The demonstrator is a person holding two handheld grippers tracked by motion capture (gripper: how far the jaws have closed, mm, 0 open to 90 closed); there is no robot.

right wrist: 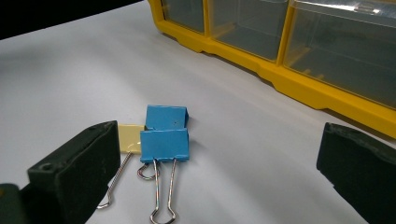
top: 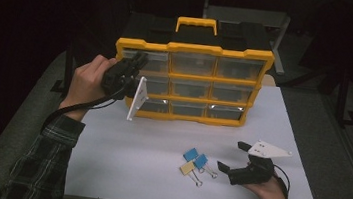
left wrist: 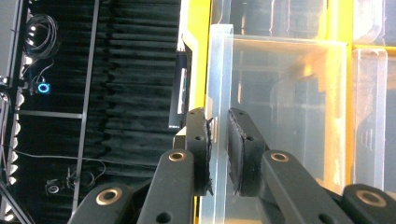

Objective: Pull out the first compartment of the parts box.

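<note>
Yellow-framed plastic organiser cabinet [top: 192, 76] with clear drawers in a three-by-three grid stood upright at centre of the high view, on the white tabletop [top: 149, 146].

Left gripper [top: 135, 64], black, two-jawed, was at the upper-left drawer; in the left gripper view its pads [left wrist: 198, 149] were clenched on the front lip of the clear plastic drawer [left wrist: 280, 107], which stood at centre right of that frame.

Right gripper [top: 233, 159] rested at lower right of the high view, jaws spread wide and holding nothing.

Binder clips lay together at lower centre, just left of the right gripper: two blue metal binder clips [right wrist: 164, 135] and one pale yellow binder clip [right wrist: 129, 137], touching, wire handles towards the frame's bottom.
</note>
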